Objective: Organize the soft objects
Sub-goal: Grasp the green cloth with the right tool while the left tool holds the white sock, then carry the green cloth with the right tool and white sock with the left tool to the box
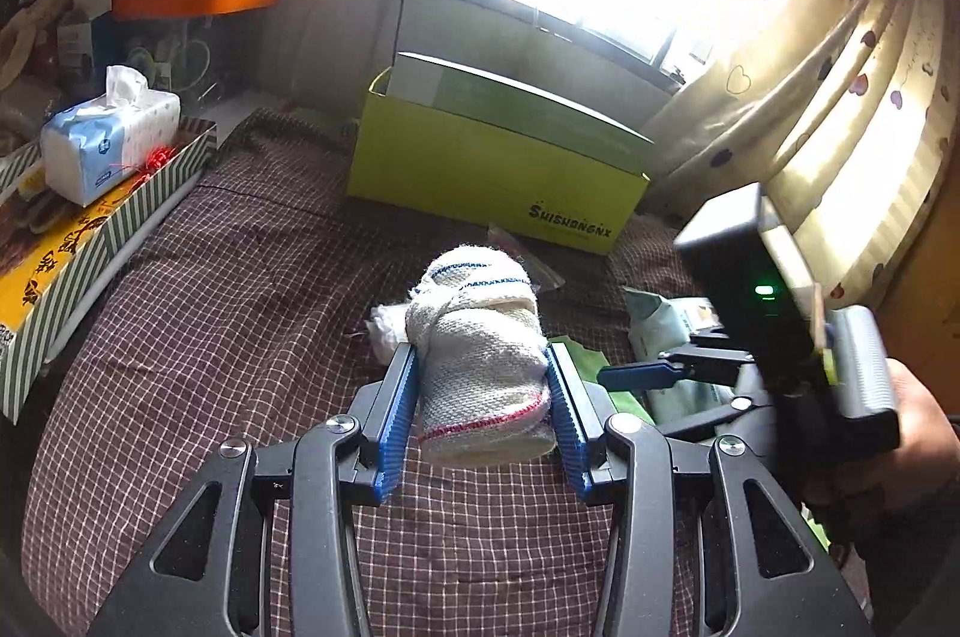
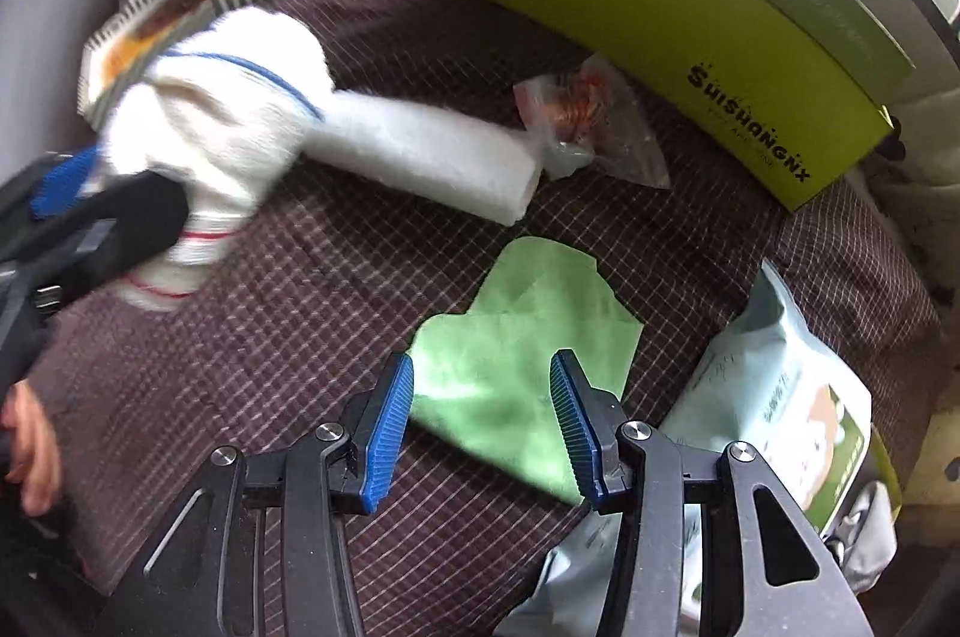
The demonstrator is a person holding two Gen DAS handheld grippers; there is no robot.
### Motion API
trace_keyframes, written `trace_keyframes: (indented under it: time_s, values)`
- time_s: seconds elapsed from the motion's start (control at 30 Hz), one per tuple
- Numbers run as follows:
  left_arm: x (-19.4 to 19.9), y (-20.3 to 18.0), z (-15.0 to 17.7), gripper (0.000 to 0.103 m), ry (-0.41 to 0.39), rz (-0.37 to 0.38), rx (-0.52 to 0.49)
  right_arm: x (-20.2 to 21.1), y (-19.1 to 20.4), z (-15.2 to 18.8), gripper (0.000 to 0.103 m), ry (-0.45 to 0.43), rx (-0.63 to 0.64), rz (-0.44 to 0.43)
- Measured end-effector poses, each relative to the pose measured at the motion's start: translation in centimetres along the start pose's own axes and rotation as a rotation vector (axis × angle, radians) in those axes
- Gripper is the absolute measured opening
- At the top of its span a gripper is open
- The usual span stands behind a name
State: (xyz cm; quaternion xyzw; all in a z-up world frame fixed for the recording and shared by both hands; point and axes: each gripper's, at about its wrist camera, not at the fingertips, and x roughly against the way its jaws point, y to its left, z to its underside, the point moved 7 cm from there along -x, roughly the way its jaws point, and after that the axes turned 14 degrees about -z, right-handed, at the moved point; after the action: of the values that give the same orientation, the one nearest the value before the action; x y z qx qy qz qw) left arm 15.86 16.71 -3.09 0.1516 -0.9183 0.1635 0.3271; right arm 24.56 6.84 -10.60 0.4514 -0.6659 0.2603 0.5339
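Note:
My left gripper (image 1: 483,367) is shut on a rolled cream knit cloth (image 1: 480,355) with blue and red stripes, held above the checked bedspread (image 1: 240,313). The same cloth (image 2: 210,127) shows at the left of the right wrist view, in the left gripper's blue fingers (image 2: 57,181). My right gripper (image 2: 483,373) is open and empty, just above a flat green cloth (image 2: 516,355). A white foam roll (image 2: 420,151) lies on the bedspread beyond it. The open lime-green box (image 1: 492,163) stands at the far side and also shows in the right wrist view (image 2: 660,37).
A tissue pack (image 1: 108,139) sits on a striped box (image 1: 90,241) at the left. A clear plastic bag (image 2: 594,121) lies by the green box. A pale blue-green pouch (image 2: 774,385) lies at the right. Curtains (image 1: 840,97) hang at the right.

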Motion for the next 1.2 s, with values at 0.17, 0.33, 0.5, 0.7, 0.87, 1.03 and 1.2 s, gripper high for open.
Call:
trace_keyframes:
  time_s: [0.17,0.33,0.5,0.7,0.87,1.03,1.2]
  values:
    - [0.2,0.1,-0.1,0.043,0.0,0.015,0.011,-1.1,-0.7,-0.5,0.051,0.063,-0.01,0.024]
    - [0.3,0.2,-0.1,0.043,0.004,0.026,0.015,-1.4,-1.0,-1.3,0.05,0.083,-0.031,0.029]
    - [0.2,0.3,-0.1,0.043,0.007,0.031,0.023,-1.9,-0.6,-2.6,0.026,0.082,-0.013,-0.013]
    - [0.0,0.3,-0.1,0.043,0.017,0.035,0.025,-1.9,0.7,-2.8,0.006,0.051,0.023,0.036]
    - [0.1,0.3,-0.1,0.043,0.008,0.039,0.02,1.5,1.4,-1.2,0.005,-0.065,0.014,0.035]
    - [0.1,0.1,0.0,0.043,0.01,0.037,0.01,4.8,2.1,0.2,0.005,-0.185,0.005,-0.002]
    - [0.1,-0.2,0.1,0.043,0.004,0.032,-0.01,8.2,3.1,2.4,0.005,-0.315,-0.01,-0.044]
